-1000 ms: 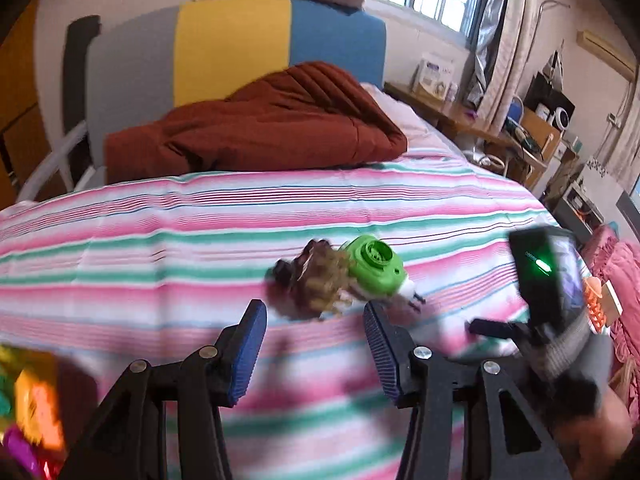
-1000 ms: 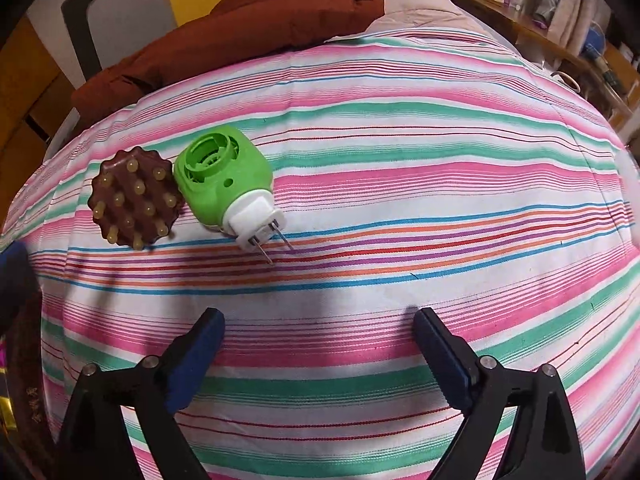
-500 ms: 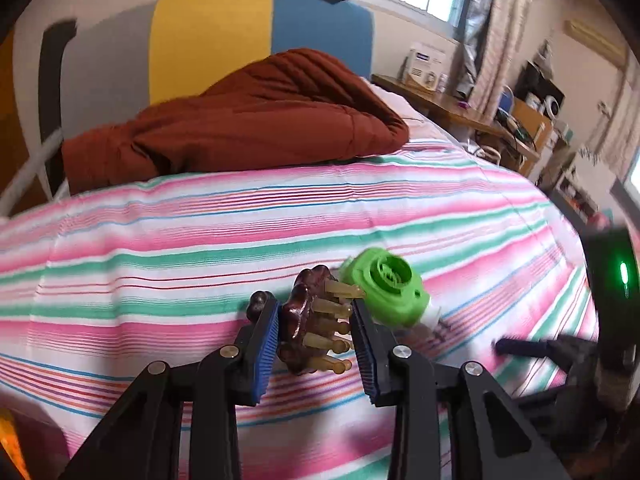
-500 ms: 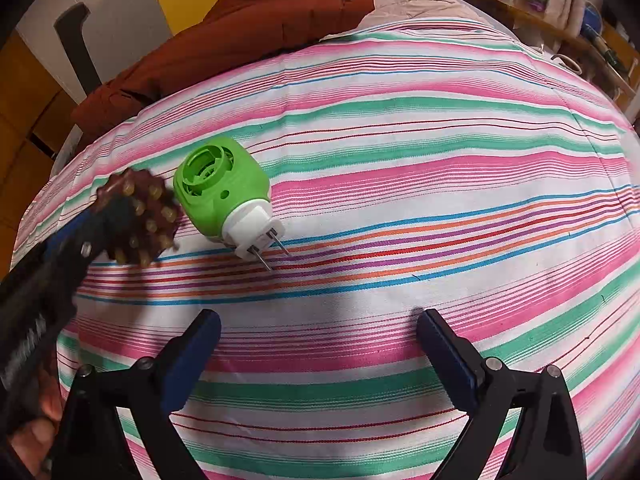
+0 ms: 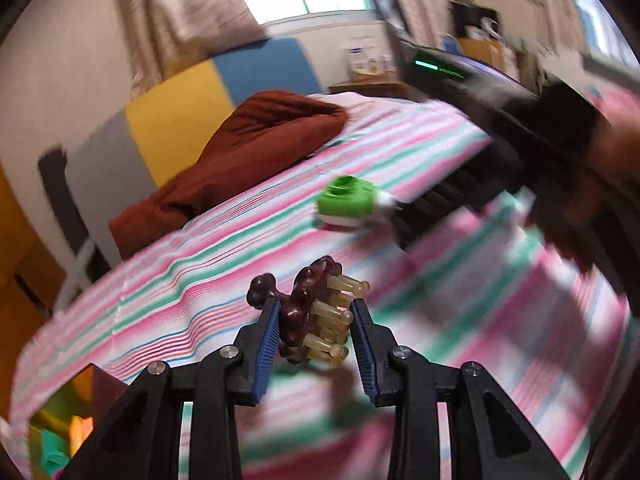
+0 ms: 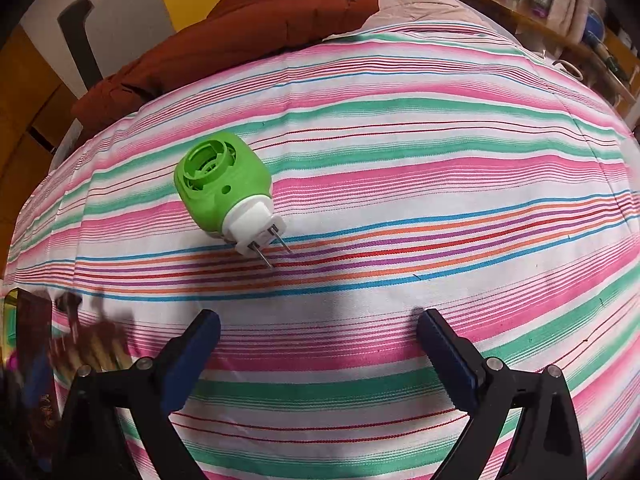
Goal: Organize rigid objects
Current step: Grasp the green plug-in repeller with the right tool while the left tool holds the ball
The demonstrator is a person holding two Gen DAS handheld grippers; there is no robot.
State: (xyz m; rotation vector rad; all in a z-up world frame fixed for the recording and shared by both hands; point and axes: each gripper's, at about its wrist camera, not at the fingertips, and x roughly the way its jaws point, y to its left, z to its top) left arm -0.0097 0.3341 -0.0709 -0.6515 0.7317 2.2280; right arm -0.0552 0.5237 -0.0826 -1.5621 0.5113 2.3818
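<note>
While left tongs (image 5: 312, 330) pinch brown massage brush (image 5: 306, 312), right tongs (image 6: 318, 354) spread, no legible writing

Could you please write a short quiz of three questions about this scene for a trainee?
1. True or false: the left tool is shut on the brown massage brush.
2. What lies on the striped bedsheet ahead of the right tool? A) green plug-in device B) red cup C) spoon
3. Fill in: the right tool is ____ and holds nothing.

Key: 1 true; 2 A, the green plug-in device; 3 open.
</note>
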